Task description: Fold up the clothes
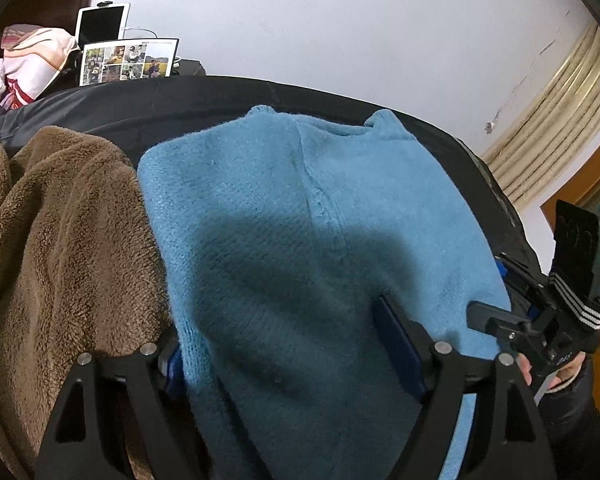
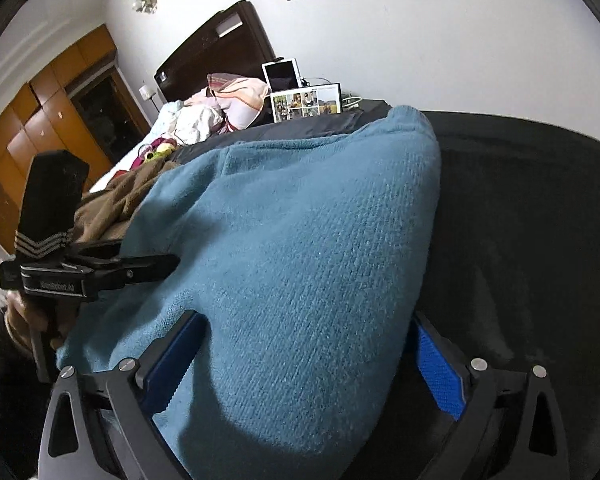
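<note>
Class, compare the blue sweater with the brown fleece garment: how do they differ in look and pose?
The blue sweater is fine knit, the brown fleece garment shaggy pile. The sweater lies spread smooth between both hand-held grippers; the fleece sits crumpled beside it, ungripped. Both rest on the dark cover.

Left hand-held gripper (image 1: 296,354): jaws spread wide, low over the bed. Right hand-held gripper (image 2: 304,364): same, jaws wide apart, alongside left.

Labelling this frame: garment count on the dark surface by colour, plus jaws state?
Blue sweater: 1
Brown fleece: 1
Total: 2
The left gripper and right gripper both have their jaws open, straddling the near edge of the sweater.
</note>
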`<state>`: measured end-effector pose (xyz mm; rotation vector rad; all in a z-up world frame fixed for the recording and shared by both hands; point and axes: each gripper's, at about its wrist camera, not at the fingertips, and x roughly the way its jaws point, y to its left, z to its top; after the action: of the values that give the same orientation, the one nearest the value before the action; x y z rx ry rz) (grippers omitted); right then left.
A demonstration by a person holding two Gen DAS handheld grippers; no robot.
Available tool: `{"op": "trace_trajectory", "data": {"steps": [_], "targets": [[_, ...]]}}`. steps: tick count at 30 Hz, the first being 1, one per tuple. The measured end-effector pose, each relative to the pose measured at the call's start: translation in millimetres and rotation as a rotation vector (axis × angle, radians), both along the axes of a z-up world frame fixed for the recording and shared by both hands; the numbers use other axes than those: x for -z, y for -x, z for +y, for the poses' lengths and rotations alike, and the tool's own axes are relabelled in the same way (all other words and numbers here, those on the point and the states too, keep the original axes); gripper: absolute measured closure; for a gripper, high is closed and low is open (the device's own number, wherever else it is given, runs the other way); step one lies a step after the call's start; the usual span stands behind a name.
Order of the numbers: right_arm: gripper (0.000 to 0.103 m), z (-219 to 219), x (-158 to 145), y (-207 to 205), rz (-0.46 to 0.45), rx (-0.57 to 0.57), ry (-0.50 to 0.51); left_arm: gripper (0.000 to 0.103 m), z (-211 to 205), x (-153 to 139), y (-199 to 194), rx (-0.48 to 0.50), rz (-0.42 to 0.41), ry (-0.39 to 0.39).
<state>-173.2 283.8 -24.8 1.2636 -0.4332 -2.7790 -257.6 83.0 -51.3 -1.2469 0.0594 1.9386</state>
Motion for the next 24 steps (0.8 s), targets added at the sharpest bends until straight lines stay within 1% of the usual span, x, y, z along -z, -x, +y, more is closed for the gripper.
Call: {"op": "trace_trajectory", "data": {"steps": [4, 8, 14, 18, 22, 24], "targets": [[0.002, -2.3, 3.0, -1.6, -0.031, -0.015, -0.049, 0.02, 1.4, 2.1, -2.0, -0.001, 0.001, -0.001], [0.002, 0.3, 5.8, -2.2, -0.056, -0.025, -0.049, 0.02, 0.6, 4.0, -4.3, -0.004, -0.008, -0.005], [0.002, -5.6, -0.1, -14.5, -0.054, -0.041, -0.158, 0.019, 2.6, 6.7, -11.8, 0.005, -0.024, -0.003], [0.002, -1.8, -3.3, -30.0, -0.056, -0.03, -0.19, 0.019, 6.2, 7.5, -23.0, 0.019, -0.04, -0.002], [0.002, 7.4, -4.5, -54.5, -0.063, -0.034, -0.186, 0.019, 9.9, 8.2, -40.4, 0.047, -0.05, -0.004], [0.002, 9.0, 0.3, -69.5, -0.095, -0.044, -0.206, 0.019, 9.9, 8.6, -46.9, 0.059, -0.05, -0.008]]}}
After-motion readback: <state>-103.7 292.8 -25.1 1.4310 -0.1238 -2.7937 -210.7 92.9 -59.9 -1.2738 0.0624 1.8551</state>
